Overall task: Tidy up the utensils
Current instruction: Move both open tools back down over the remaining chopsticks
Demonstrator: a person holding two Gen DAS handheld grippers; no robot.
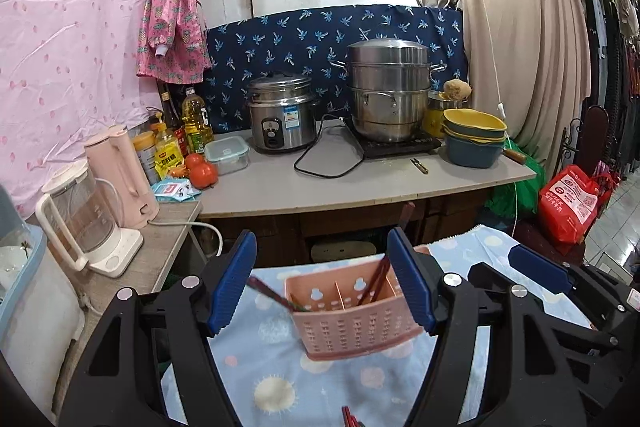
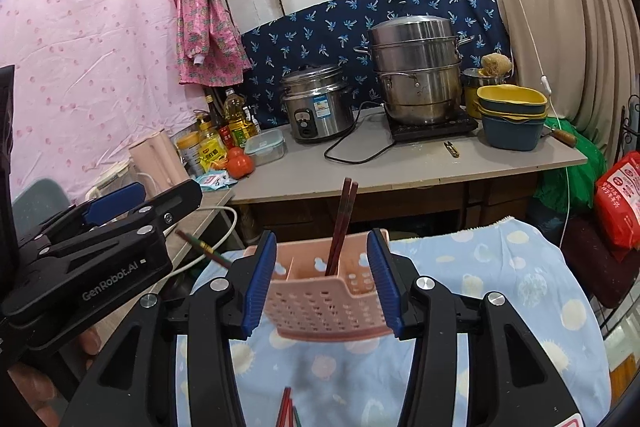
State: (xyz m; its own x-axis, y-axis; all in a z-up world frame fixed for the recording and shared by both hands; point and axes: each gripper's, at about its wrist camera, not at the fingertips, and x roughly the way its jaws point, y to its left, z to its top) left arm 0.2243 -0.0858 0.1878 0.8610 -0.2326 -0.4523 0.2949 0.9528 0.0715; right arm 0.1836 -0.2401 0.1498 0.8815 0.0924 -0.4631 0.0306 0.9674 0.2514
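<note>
A pink perforated utensil holder (image 1: 352, 311) (image 2: 324, 299) stands on a blue patterned cloth (image 1: 280, 379) (image 2: 500, 283). Dark red chopsticks (image 1: 374, 281) (image 2: 340, 227) stand in one of its compartments. Another chopstick (image 1: 272, 295) (image 2: 204, 247) sticks out to the holder's left. My left gripper (image 1: 324, 283) is open in front of the holder, empty. My right gripper (image 2: 322, 277) is open with its jaws either side of the holder, apart from it. More chopsticks (image 1: 350, 419) (image 2: 286, 407) lie on the cloth near the bottom edge.
Behind the cloth is a counter (image 1: 360, 183) with a rice cooker (image 1: 280, 115), a steel steamer pot (image 1: 388, 91), stacked bowls (image 1: 474, 137), tomatoes (image 1: 202, 169) and bottles. Two kettles (image 1: 92, 211) stand on a low table at the left. A red bag (image 1: 568, 203) sits at the right.
</note>
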